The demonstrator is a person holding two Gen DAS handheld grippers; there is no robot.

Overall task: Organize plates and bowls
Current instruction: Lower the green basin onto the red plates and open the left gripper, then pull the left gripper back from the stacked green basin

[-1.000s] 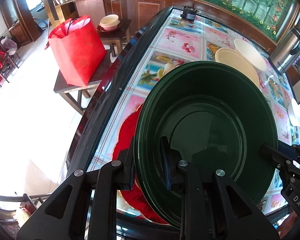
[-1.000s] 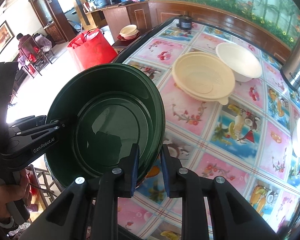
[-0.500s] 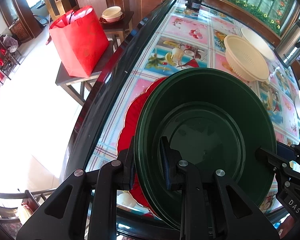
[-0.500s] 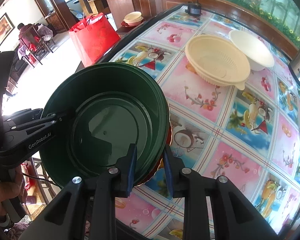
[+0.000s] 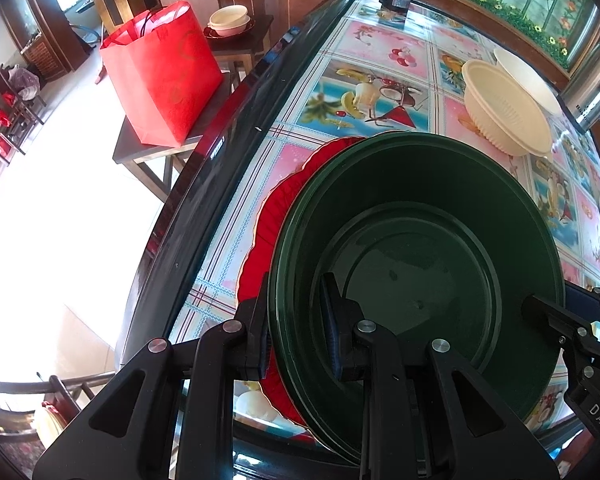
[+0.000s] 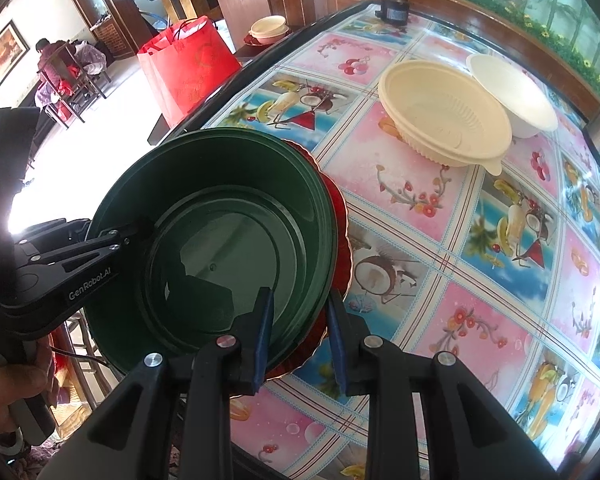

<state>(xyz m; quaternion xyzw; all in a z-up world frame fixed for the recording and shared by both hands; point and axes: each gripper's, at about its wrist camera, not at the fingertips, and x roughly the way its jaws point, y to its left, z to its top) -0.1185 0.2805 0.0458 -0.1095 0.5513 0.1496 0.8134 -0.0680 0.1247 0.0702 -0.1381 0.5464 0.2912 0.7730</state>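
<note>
The green bowl (image 5: 416, 264) sits on the red plate (image 5: 268, 220) near the counter (image 6: 440, 240) edge. The left tool (image 5: 296, 320) clamps its rim. The right tool (image 6: 300, 328) has just been opening, its jaws loosely straddling the opposite rim. Risk: one-sided release may tilt the bowl or shift the plate toward the edge.

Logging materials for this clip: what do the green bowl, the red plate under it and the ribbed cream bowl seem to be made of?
Green bowl: probably glossy hard plastic or melamine; it mirrors dark reflections.
Red plate: likely plastic too, with a shiny scalloped rim and gold-looking edge.
Cream bowl: probably thin moulded plastic, matte, with fine ribbing and a rim tab.
</note>
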